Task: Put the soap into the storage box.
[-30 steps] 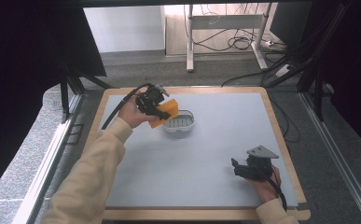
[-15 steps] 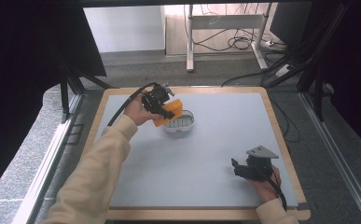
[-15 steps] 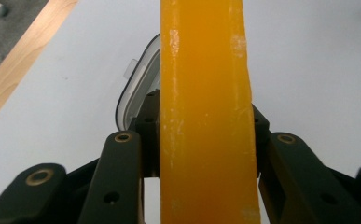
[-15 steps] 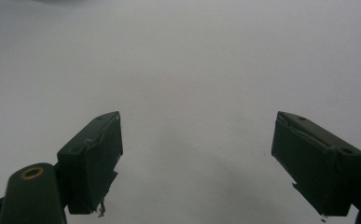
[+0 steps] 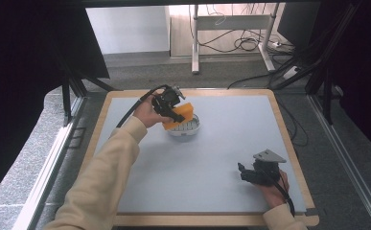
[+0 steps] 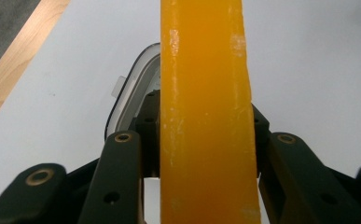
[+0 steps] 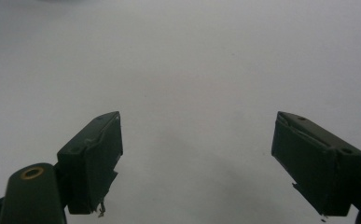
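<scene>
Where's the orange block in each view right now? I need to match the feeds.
High view: orange block upper centre-left, clamped in the left claw, just over the white dish.
Left gripper view: block runs up the middle.
Right gripper view: not in it.
Shared landmark: the white dish, left of the block.

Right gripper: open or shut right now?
Open. The right gripper has its jaws standing wide apart with nothing between them, just bare table.

High cam overhead, faces fwd/down; 2 gripper cams close, share grey table (image 5: 212,163).
</scene>
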`<state>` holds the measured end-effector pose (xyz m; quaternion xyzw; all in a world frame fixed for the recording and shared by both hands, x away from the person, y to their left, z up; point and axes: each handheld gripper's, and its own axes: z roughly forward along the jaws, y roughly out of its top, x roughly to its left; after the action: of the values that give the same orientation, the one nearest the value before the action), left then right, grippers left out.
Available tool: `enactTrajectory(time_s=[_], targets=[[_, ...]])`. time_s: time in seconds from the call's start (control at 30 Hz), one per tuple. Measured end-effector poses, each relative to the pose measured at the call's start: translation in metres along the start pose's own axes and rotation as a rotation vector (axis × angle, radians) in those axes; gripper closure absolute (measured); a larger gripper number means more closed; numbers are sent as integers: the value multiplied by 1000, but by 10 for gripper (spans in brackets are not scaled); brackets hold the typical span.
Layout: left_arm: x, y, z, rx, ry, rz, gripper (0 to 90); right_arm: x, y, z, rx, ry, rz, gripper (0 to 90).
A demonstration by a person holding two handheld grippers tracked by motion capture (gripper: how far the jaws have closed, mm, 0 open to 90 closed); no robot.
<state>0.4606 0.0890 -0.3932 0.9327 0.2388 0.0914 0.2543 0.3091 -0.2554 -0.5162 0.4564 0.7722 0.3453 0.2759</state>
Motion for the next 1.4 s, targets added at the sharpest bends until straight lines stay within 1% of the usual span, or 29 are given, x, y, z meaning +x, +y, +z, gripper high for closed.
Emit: enactTrajectory(time_s=[0.13, 0.23, 0.37, 0.43, 0.5, 0.63, 0.73, 0.87, 0.93, 1.03, 1.13, 1.3, 1.33, 1.4], targets=[[1, 3, 4, 26, 4, 9, 621, 0, 0, 0, 2, 2, -2, 165], [1, 6, 6, 22, -8, 13, 620, 0, 0, 0, -1, 2, -6, 164], [3, 11, 8, 19, -22, 18, 621, 0, 0, -1, 2, 3, 4, 165], [3, 14, 10, 25, -20, 27, 621, 0, 0, -1, -4, 10, 7, 164], [5, 16, 12, 25, -24, 32, 621, 1, 1, -2, -9, 10, -1, 164], [8, 19, 17, 31, -29, 45, 620, 1, 1, -2, -7, 15, -2, 163], [11, 19, 22, 37, -44, 48, 621, 0, 0, -3, -10, 14, 2, 163], [15, 16, 29, 55, -42, 51, 620, 0, 0, -3, -10, 13, 1, 163], [15, 16, 31, 60, -48, 61, 621, 0, 1, -3, -11, 14, -1, 163], [16, 17, 33, 55, -55, 67, 620, 1, 1, -4, -14, 12, -9, 163], [20, 16, 37, 52, -52, 73, 620, 1, 1, -5, -16, 12, -11, 163], [24, 13, 45, 47, -75, 90, 620, 0, 0, -4, -16, 10, -14, 163], [26, 13, 47, 54, -80, 101, 620, 0, 0, -4, -16, 9, -13, 163], [28, 13, 51, 59, -74, 99, 620, 0, 0, -4, -14, 8, -11, 163]])
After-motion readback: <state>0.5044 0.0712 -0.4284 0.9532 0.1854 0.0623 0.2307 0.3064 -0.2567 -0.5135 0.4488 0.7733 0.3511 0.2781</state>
